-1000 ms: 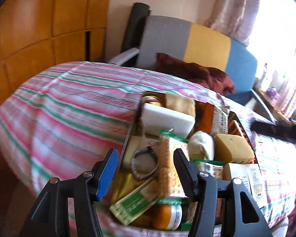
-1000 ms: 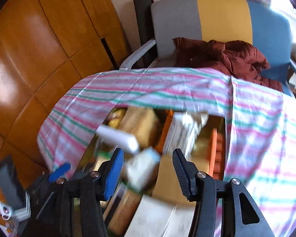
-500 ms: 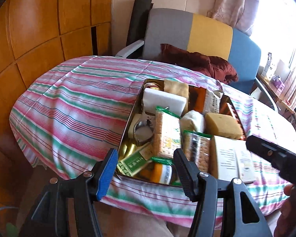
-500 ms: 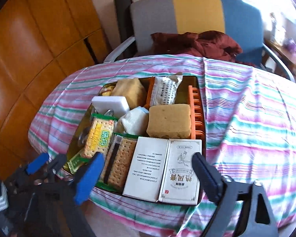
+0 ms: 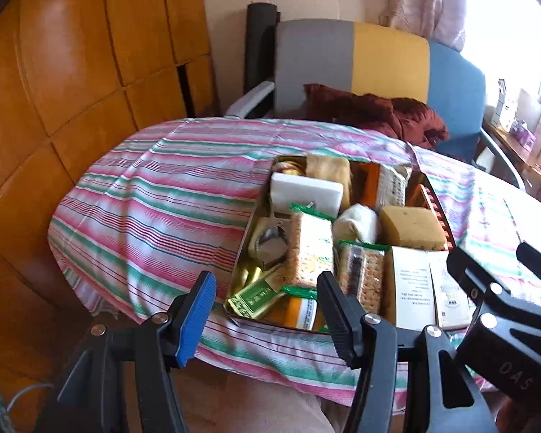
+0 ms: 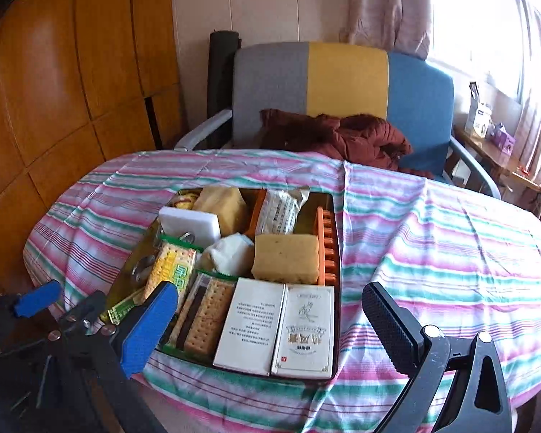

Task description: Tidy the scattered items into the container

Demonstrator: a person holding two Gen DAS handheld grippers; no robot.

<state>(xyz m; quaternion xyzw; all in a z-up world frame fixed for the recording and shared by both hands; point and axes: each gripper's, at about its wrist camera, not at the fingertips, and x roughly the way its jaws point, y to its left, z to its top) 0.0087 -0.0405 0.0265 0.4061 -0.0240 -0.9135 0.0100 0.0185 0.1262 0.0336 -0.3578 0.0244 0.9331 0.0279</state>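
Note:
A shallow metal tray (image 6: 337, 252) on the striped tablecloth (image 6: 432, 238) is packed with items: a white booklet box (image 6: 274, 328), a yellow sponge (image 6: 286, 258), cracker packs (image 6: 205, 310) and a white block (image 6: 191, 225). My right gripper (image 6: 270, 296) hovers short of the tray's near edge. Its jaws are opening wide and nothing is between them. My left gripper (image 5: 267, 288) hangs off the tray's near left corner (image 5: 234, 310), half open and holding nothing. No loose item shows on the cloth around the tray.
A chair with a grey, yellow and blue back (image 6: 342, 83) stands behind the table, a red-brown jacket (image 6: 342, 137) on its seat. Wood panelling (image 6: 54, 108) fills the left. A shelf with small boxes (image 6: 487, 122) runs under the bright window at right.
Both grippers have drawn back and up from the tray, so the whole tray now shows. The right gripper's jaws have spread from narrow to wide. The left jaws kept their gap.

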